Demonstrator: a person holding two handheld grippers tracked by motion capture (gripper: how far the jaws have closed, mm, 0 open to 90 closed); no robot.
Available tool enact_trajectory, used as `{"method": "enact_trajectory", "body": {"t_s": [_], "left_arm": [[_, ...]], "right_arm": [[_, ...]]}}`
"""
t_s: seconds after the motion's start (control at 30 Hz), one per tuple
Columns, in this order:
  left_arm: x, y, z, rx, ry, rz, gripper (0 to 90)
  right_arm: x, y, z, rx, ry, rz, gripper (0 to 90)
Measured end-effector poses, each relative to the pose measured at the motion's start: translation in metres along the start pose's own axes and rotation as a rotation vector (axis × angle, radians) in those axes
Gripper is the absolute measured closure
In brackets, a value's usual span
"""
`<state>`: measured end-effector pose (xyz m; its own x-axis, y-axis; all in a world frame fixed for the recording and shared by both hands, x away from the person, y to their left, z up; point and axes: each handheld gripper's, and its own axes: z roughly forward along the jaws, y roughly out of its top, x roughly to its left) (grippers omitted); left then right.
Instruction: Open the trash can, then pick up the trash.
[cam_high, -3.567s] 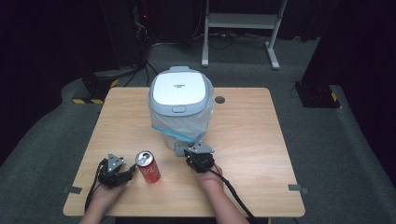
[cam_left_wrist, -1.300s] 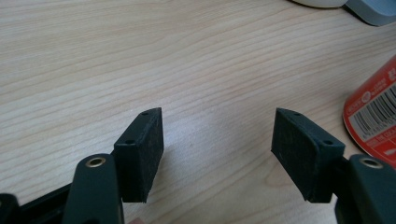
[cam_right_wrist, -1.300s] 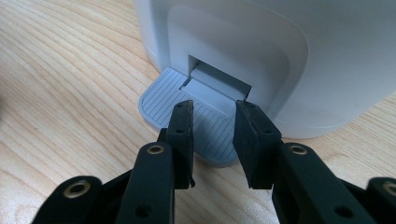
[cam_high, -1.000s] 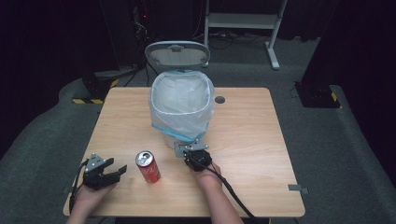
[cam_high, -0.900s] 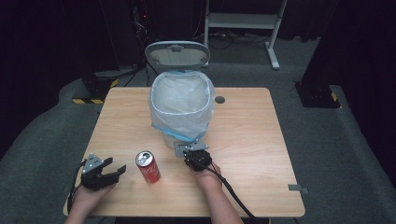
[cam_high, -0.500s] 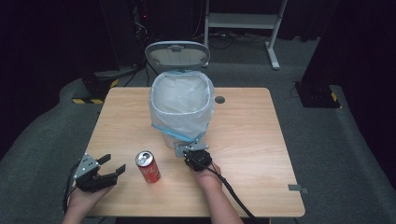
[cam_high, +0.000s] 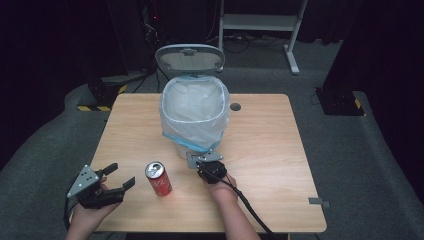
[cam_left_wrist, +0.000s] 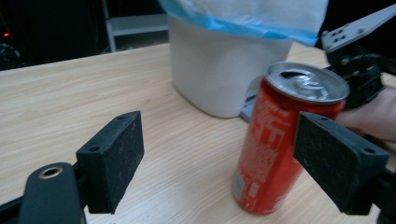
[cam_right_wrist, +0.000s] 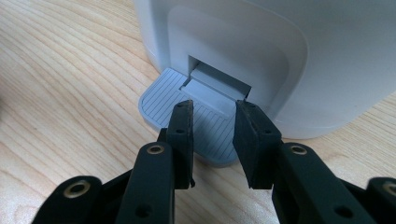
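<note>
A white pedal bin (cam_high: 195, 115) with a blue-edged liner stands mid-table, its grey lid (cam_high: 190, 57) raised. My right gripper (cam_high: 202, 164) is at the bin's foot. In the right gripper view its jaws (cam_right_wrist: 213, 121) stand nearly together with nothing between them, tips down on the ribbed grey pedal (cam_right_wrist: 163, 100). A red drink can (cam_high: 158, 178) stands upright left of that hand. My left gripper (cam_high: 121, 175) is open near the front left corner, pointing at the can. In the left gripper view the can (cam_left_wrist: 280, 140) sits just inside the right pad (cam_left_wrist: 341, 163), untouched.
The wooden table (cam_high: 270, 150) has a cable hole (cam_high: 235, 106) right of the bin. Beyond the table, a dark floor holds a white stand (cam_high: 260, 22) and black cases (cam_high: 340, 100). The right gripper's cable (cam_high: 250, 210) trails off the front edge.
The bin's lid, down 3.6 s ago, now stands up. Over the last second my left gripper has drifted left and toward the front edge, away from the can. The right gripper holds still.
</note>
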<state>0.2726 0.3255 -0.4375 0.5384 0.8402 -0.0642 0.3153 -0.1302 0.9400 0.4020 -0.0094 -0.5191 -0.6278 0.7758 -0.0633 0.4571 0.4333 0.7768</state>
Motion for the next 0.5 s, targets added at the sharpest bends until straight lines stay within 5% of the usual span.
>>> {"method": "enact_trajectory", "body": {"t_s": [0.5], "left_arm": [[-0.020,0.004,0.014,-0.037,-0.064,0.037,15.2]], "right_arm": [[0.000,0.000,0.000,0.000,-0.002,-0.001,68.0]]}}
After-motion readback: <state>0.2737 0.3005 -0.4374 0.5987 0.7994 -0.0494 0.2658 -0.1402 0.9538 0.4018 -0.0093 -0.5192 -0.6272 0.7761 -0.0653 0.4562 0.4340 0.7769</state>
